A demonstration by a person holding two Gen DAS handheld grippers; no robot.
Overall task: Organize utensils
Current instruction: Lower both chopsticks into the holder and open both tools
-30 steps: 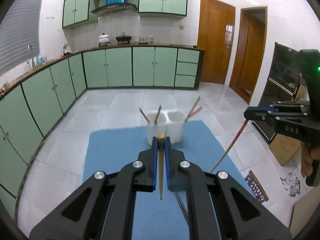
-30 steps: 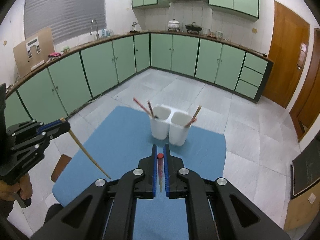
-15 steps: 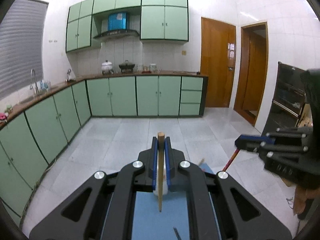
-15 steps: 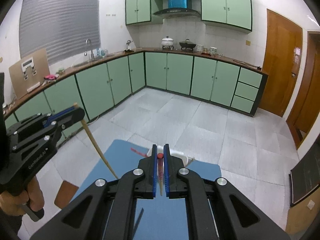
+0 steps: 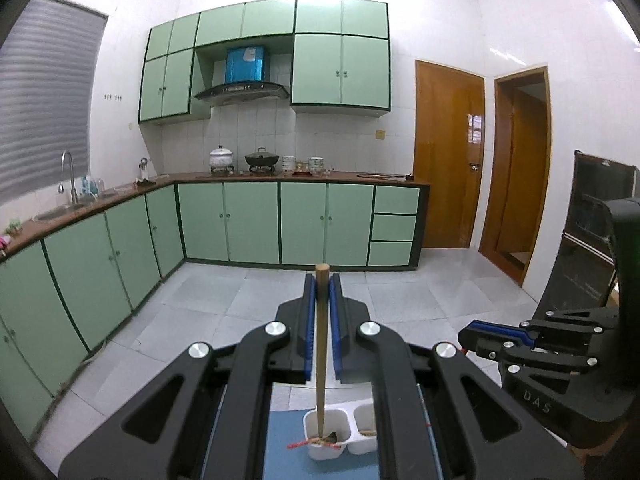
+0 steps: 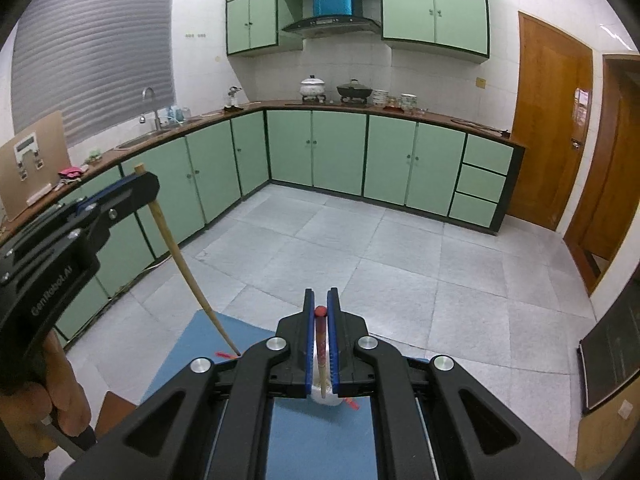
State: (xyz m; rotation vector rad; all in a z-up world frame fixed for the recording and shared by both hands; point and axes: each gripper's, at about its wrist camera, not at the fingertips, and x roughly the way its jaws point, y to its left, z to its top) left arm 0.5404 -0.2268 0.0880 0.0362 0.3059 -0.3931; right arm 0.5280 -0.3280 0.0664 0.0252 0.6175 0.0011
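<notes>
Wooden chopstick [image 5: 321, 344] is pinched upright in the left gripper [image 5: 321, 320] fingers, tip dipping into the white two-cup holder [image 5: 327, 436] on the blue mat [image 5: 284, 444]. Right gripper [image 6: 321, 332] fingers pinch a red-tipped chopstick [image 6: 320, 344] over the same holder.

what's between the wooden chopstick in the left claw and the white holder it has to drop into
Nothing visible. The left claw holds the wooden chopstick upright, its tip already at the mouth of the white holder's left compartment. Utensils already lie inside that compartment, but the opening under the tip looks free.
</notes>
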